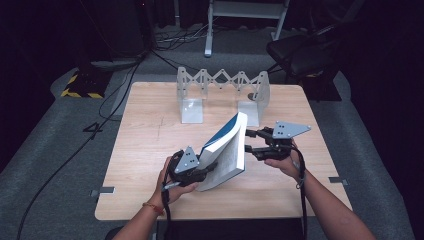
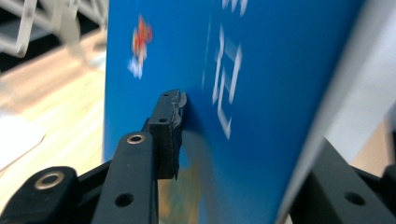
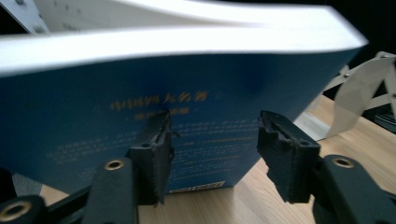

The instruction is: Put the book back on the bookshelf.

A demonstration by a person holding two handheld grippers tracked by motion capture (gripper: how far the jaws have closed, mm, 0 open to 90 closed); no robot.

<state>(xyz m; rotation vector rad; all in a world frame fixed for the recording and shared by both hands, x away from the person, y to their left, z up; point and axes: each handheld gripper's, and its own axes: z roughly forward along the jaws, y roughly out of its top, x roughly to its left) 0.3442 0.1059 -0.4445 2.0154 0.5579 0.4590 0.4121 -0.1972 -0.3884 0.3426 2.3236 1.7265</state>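
Book with a blue cover stands tilted on the wooden table, near its middle, leaning toward the person's left as two handheld grippers meet it from either side. The left gripper is clamped on the book's lower left edge; in the left gripper view one jaw presses against the blue cover while the other sits behind the white page block. The right gripper hangs just beside the book's right face with its jaws spread apart; in the right gripper view both jaws stand in front of the blue back cover, and whether they touch it cannot be told. The person's left hand and right hand hold the tools from the near side. Behind the book, toward the far edge of the table, stands a white folding rack, well apart from it.
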